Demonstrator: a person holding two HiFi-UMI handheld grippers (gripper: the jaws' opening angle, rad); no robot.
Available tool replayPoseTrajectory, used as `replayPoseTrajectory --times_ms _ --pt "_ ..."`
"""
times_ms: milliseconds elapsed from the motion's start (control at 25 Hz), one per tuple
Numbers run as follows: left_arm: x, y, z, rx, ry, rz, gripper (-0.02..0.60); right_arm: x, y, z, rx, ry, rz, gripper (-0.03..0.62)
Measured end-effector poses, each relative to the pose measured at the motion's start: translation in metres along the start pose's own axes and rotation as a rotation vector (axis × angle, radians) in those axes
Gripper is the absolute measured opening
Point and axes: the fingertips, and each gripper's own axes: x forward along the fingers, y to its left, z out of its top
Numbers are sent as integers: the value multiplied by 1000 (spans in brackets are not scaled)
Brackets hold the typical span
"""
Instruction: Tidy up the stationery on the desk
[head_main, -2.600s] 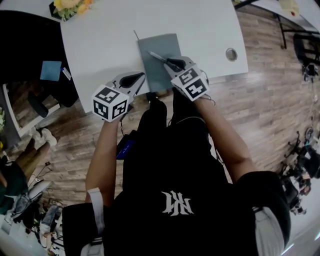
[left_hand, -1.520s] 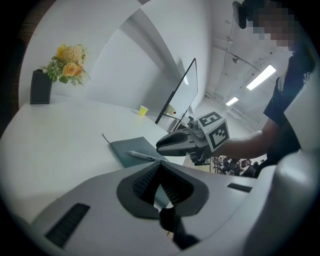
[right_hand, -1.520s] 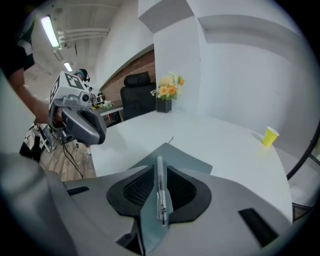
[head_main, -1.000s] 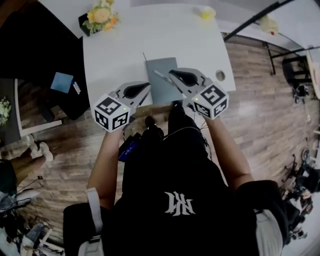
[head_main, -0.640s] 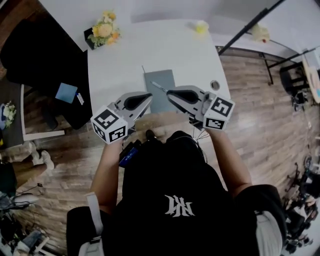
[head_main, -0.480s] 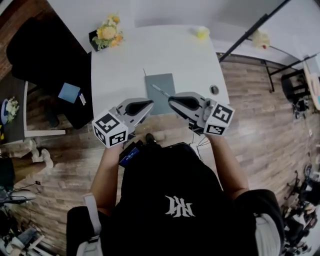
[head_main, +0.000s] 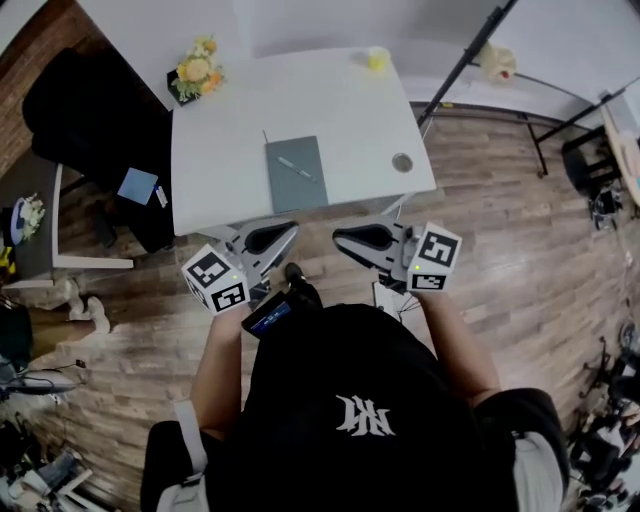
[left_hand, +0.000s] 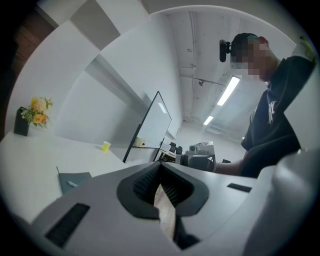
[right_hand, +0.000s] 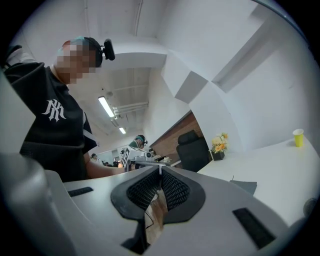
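A white desk (head_main: 220, 180) stands on a wood-plank floor (head_main: 500, 240) near a white wall (head_main: 300, 25). A black office chair (head_main: 85, 110) sits beside the desk. Strip lights (left_hand: 228, 91) run along the ceiling.

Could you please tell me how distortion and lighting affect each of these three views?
Head view: the wide lens bows the edges of the white desk, evenly lit without glare. Left gripper view: dark round vignette; the ceiling strip light is blown out. Right gripper view: same vignette; the yellow cup is clear near the edge.
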Motion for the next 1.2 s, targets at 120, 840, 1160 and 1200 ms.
replayPoseTrajectory --times_ms 120,840,1160,1200 --pt "5 -32 -22 -5 16 -12 3 -28 23 -10 7 -16 4 41" --pt "1 -142 -81 32 80 -18 3 -70 98 -42 -7 -56 60 40" --pt "-9 -143 -88 12 76 45 3 -73 108 -54 24 -43 92 40" --pt "-10 -144 -87 12 74 47 3 -72 108 -55 26 -43 95 40"
